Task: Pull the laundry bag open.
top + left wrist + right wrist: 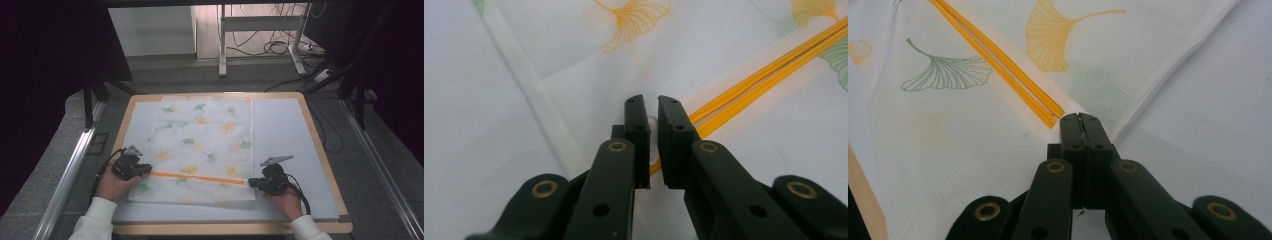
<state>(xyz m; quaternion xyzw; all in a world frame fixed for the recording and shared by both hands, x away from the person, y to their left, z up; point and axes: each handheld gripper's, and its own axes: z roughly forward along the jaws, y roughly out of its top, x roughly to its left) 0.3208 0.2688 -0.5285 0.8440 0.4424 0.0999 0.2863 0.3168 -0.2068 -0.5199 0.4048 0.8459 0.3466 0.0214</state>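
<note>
Orange zipper (197, 178) taut between your grippers: right gripper (256, 183) clamped on zipper end, left gripper (145, 170) pinching its pull. Yank unevenly, mesh bag (205, 145) bunches, pull probably jams.

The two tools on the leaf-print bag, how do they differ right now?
The left tool sits at the left end of the orange zipper, while the right tool sits at its right end, by the edge of the mesh bag. The left tool's jaws show a thin slit with something small and white in it; the right tool's are pressed flat together. Both lie low on the bag, facing each other.
</note>
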